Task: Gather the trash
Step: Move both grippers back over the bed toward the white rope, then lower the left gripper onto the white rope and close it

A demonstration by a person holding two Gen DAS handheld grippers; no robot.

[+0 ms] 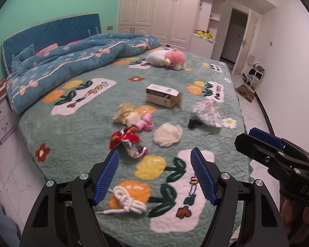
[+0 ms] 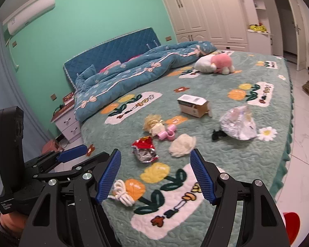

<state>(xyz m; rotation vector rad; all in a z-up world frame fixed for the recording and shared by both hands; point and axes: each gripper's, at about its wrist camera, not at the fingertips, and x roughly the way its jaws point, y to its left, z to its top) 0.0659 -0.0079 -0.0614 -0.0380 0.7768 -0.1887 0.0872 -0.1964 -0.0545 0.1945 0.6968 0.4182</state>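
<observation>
Both my claws, left claw (image 1: 154,175) and right claw (image 2: 155,175), gape empty over the near bed (image 1: 88,135); just beyond lies the red snack wrapper (image 1: 126,142) (light, crinkly, slippery), best pinched at its crumpled middle

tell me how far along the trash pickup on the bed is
Nothing looks collected yet. Both tools, left tool and right tool, are open and hold nothing. Still lying on the bedspread: red snack wrapper, crumpled white tissue, cardboard box, crumpled plastic bag and white cord. No bin is visible.
</observation>
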